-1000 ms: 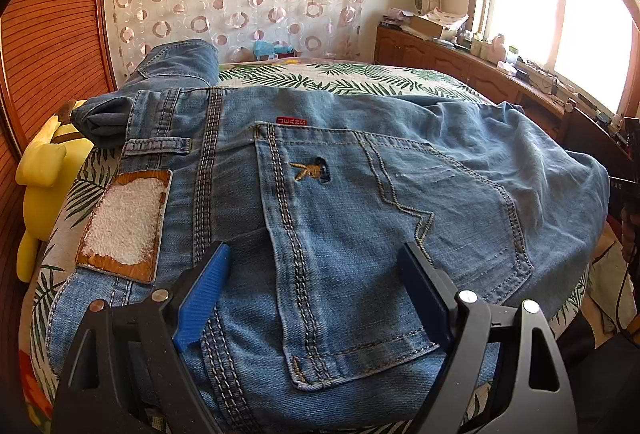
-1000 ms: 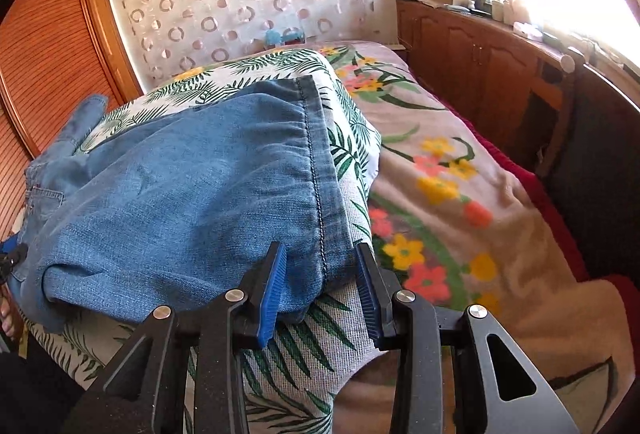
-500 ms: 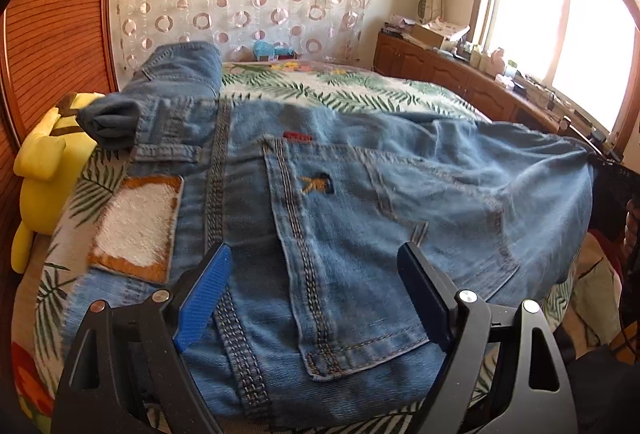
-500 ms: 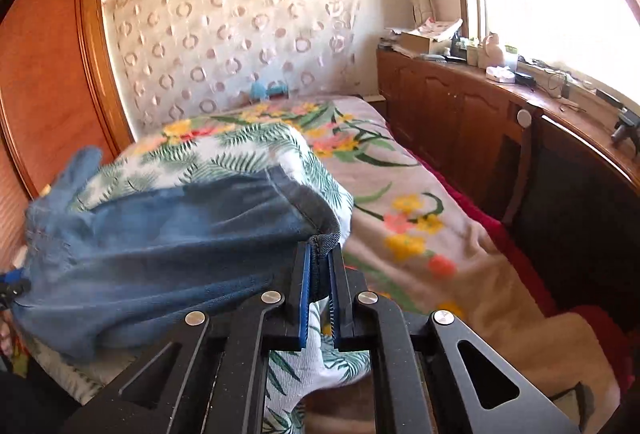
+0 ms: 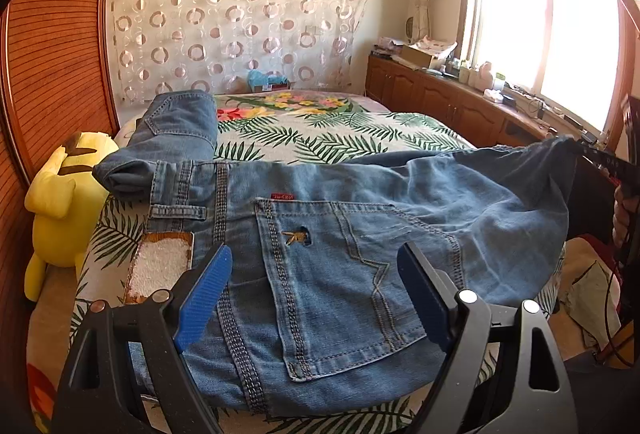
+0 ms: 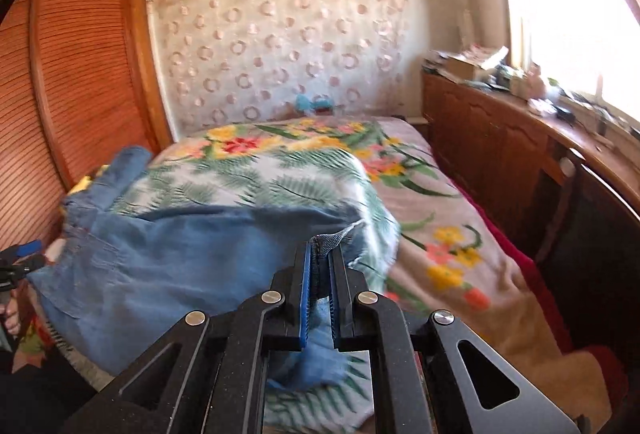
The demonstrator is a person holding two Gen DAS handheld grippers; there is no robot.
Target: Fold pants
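Just ahead of us the left gripper (image 5: 316, 274) gapes wide over the jeans (image 5: 340, 234), gripping nothing, while the right gripper (image 6: 320, 254) pinches their hem. The stitched denim sprawls across the leafy bedspread (image 5: 340, 138), beside a yellow plush toy (image 5: 64, 202); beyond hangs a circle-patterned curtain (image 5: 236, 18).

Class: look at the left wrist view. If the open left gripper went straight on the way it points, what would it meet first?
Most likely the jeans: the left gripper hangs open over the back pocket, tilted down towards it. Depth is hard to judge, but nothing else lies between.
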